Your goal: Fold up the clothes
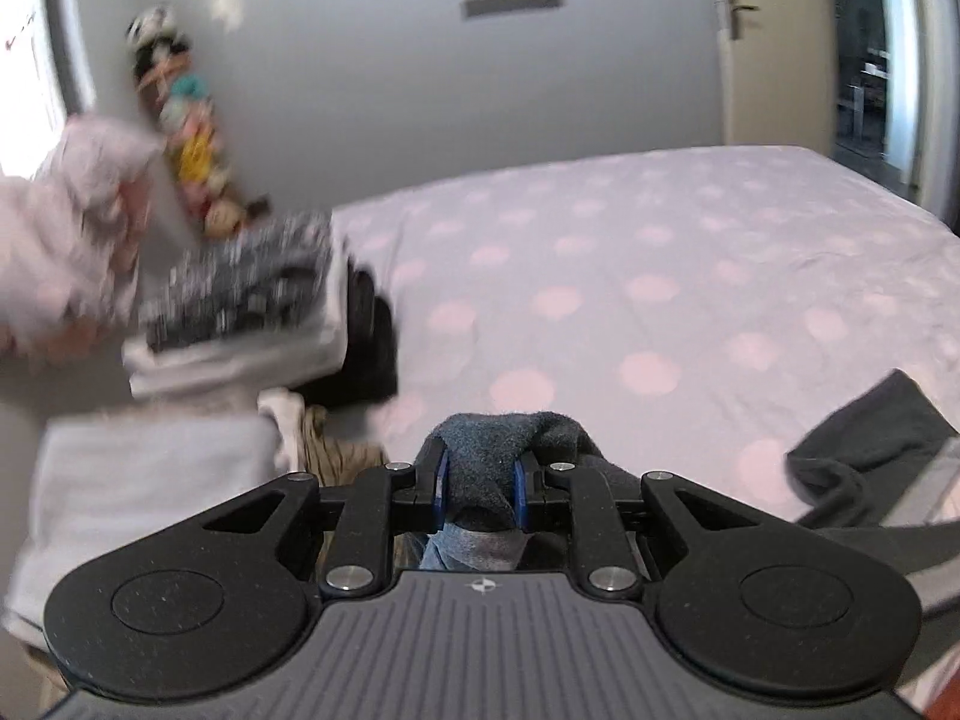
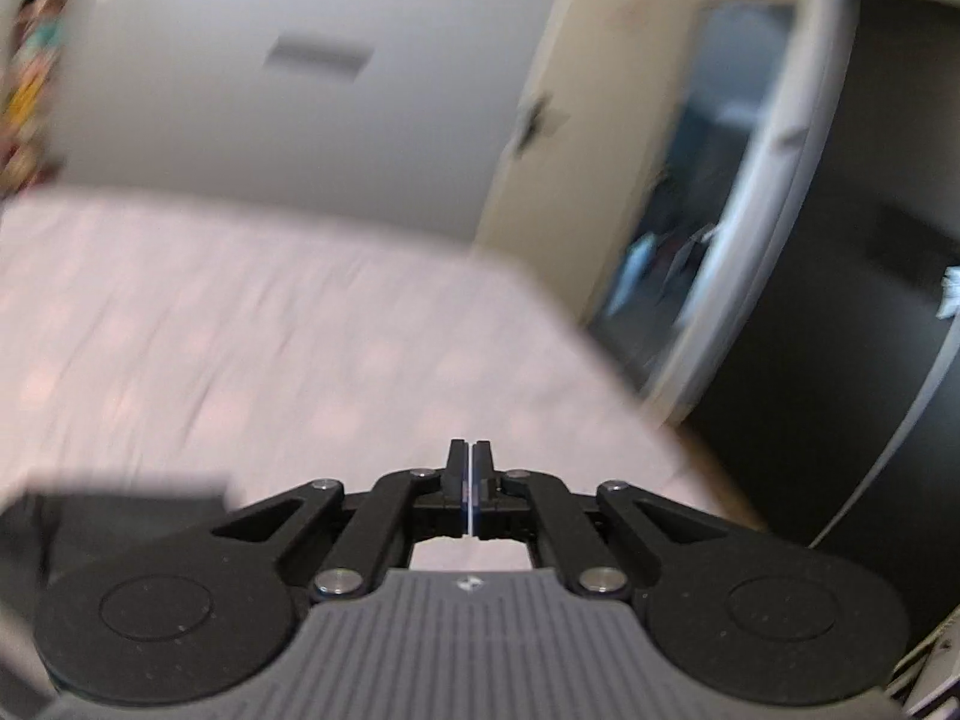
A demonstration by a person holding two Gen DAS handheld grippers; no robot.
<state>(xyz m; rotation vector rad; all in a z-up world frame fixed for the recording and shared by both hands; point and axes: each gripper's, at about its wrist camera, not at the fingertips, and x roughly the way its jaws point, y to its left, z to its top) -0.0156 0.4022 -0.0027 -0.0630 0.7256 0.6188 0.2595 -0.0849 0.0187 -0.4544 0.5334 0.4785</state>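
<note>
My left gripper is shut on a dark grey sock, bunched between the blue pads above the bed. A second dark garment with a grey band lies on the bed to the right of it. My right gripper is shut and empty, its fingers pressed together above the bed; its view is blurred. A dark cloth lies at the lower left of the right wrist view.
The bed has a pale sheet with pink dots. A stack of folded clothes and a white folded pile sit at the left. A pink pillow and hanging toys are at the left; a door at the right.
</note>
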